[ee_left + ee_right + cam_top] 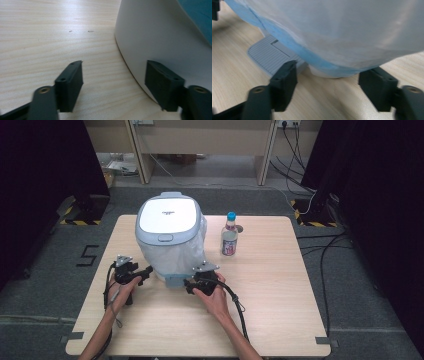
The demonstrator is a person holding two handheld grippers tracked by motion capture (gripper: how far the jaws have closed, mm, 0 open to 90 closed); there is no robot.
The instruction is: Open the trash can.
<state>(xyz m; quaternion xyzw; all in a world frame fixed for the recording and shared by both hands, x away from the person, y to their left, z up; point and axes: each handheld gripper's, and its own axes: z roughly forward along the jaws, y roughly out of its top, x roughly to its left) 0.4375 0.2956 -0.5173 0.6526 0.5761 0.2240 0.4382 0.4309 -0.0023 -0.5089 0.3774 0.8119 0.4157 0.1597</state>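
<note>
A white pedal bin with a bag liner stands mid-table. The left gripper and right gripper flank its base, jaws wide open, holding nothing; gripping seems not yet begun.

White/pale-blue bin, grey ribbed pedal, blue-capped bottle.

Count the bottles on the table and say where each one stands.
1. The bottle stands upright right of the bin, toward the far edge. The bin could hide another behind it.
</note>
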